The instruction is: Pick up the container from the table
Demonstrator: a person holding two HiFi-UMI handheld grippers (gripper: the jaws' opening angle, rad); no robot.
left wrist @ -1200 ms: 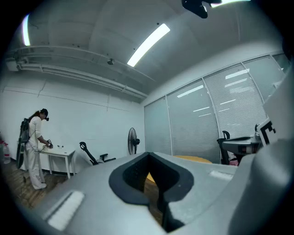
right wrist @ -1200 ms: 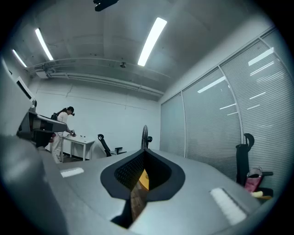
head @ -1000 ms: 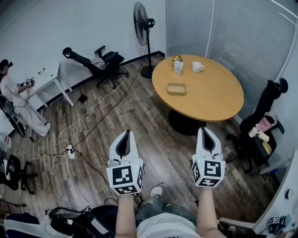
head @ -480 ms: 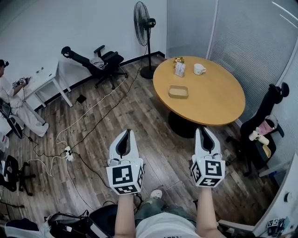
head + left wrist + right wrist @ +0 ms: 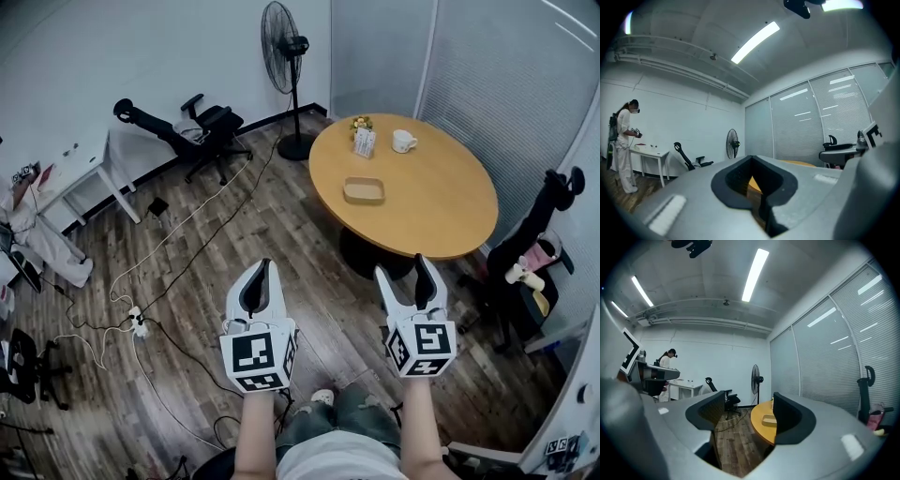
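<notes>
The container is a shallow tan tray lying on the round wooden table, well ahead of both grippers. My left gripper is held level over the floor with its jaws shut and nothing in them; in the left gripper view the tips meet. My right gripper hangs just short of the table's near edge. Its jaws have just been opening and stand open with nothing between them. In the right gripper view the container shows on the table between the jaws, far off.
A white mug and a small card stand sit at the table's far side. A standing fan and a reclined office chair are behind, a black chair at right. Cables run across the wooden floor.
My right gripper's jaws have gone from shut to wide open. Both grippers and the view have moved forward, closer to the table. The left gripper stays shut.
</notes>
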